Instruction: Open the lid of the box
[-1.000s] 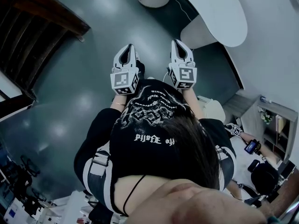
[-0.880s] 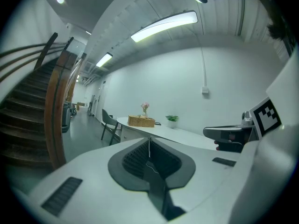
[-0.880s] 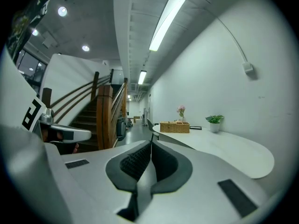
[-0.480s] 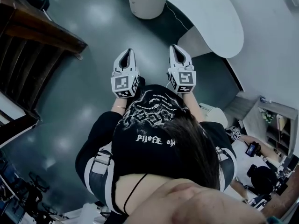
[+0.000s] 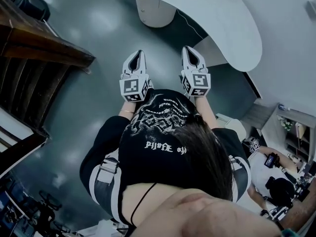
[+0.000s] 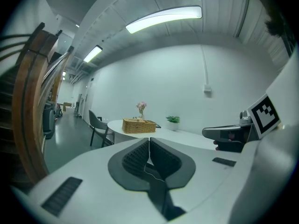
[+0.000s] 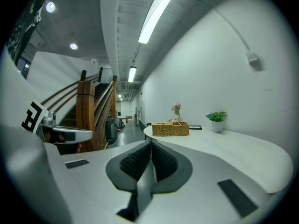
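Curved white table (image 5: 222, 19) carries distant wicker box (image 6: 138, 125), its top unclear.

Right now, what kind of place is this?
Likely an office lobby or lounge, indoors: a long curved white table carrying a wicker box and a potted plant, a wooden staircase nearby, and a polished grey floor under strip lights.

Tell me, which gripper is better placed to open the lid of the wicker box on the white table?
Right, slightly. The right gripper is nearer the white table; the wicker box lies almost ahead of its shut fingers. Both grippers are far from it.
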Demonstrator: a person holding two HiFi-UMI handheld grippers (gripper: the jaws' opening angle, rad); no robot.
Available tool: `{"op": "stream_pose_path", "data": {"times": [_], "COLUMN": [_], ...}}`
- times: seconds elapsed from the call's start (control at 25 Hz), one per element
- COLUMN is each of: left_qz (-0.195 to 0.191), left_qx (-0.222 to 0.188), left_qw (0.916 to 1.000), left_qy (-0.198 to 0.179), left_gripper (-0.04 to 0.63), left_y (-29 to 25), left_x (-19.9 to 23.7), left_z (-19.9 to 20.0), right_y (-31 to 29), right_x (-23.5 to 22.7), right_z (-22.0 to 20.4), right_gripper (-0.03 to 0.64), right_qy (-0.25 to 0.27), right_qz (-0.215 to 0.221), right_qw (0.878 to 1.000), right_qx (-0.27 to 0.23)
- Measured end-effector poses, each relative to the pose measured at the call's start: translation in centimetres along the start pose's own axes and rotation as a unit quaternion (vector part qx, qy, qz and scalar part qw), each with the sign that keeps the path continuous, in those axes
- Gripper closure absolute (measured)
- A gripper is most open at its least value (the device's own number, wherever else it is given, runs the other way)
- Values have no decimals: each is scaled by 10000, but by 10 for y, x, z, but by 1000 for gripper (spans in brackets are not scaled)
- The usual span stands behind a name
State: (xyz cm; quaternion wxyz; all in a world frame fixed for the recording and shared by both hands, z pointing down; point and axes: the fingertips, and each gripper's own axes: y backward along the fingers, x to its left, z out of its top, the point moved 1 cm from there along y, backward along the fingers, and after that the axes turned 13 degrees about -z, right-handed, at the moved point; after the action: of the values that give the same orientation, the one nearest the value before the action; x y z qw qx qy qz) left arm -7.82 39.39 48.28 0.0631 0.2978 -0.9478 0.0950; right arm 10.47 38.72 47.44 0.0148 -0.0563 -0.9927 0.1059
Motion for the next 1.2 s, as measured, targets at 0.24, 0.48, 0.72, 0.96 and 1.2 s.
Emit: {"op": "stream_pose_path", "data": {"times": [0.24,0.48,0.72,0.96,1.2], "left_qz": [-156,-145,99,178,245], "left_qx": [-68,-52,121,105,60], "left_qw": [9998,9998,9999,9997,9994], "left_qy": [-113,-123,21,123,225], "left_gripper": [571,571,571,571,571], "left_y": [-23,-25,-26,-49,-83], "left_x": [41,69,92,101,114], "left_z": [16,21,15,11,12], "right_y": [-43,-63,-76,-108,-152], "right_x": [17,41,61,61,56], "right_z": [8,7,14,25,23], "right_gripper": [589,589,589,589,589], "right_qy": [-23,-73,222,447,522], "right_qz": [-109,-33,268,608,831], "right_qw": [9999,10000,9993,9971,9952], "right_qx": [-27,32,119,-19,29]}}
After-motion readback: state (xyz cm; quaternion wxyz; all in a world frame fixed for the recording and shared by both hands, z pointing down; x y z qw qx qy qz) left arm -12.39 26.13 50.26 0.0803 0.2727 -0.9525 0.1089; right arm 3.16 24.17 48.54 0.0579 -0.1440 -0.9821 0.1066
